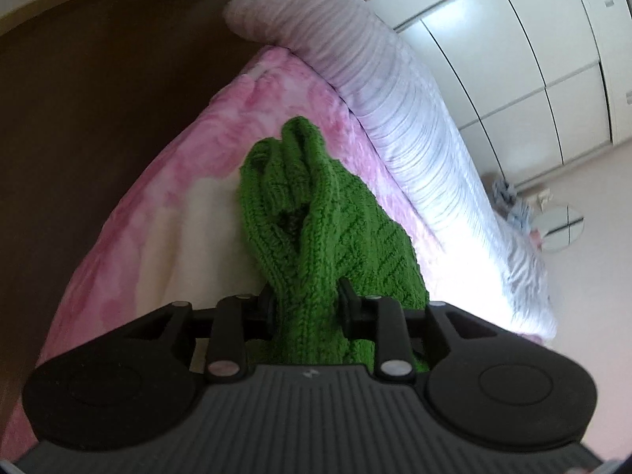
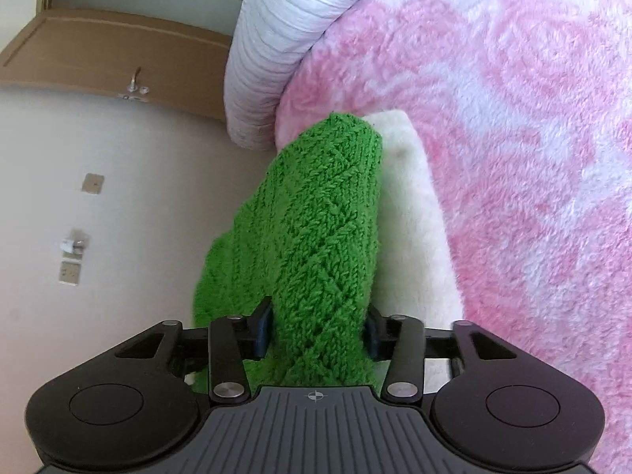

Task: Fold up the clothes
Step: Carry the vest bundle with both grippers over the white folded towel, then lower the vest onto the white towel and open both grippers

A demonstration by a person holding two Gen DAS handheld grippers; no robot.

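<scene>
No legible writing, left claw [image 1: 306, 304] pinching green knit [image 1: 316, 213], right claw [image 2: 318, 328] likewise, knit hiding fingertips, blanket [image 2: 513, 118] beyond.

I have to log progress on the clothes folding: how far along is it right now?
Done: nothing shows as a finished fold. In hand: the green knit garment sits bunched between the fingers of the left gripper and of the right gripper, over the pink blanket and a cream cloth. Left: laying it flat and folding it.
</scene>
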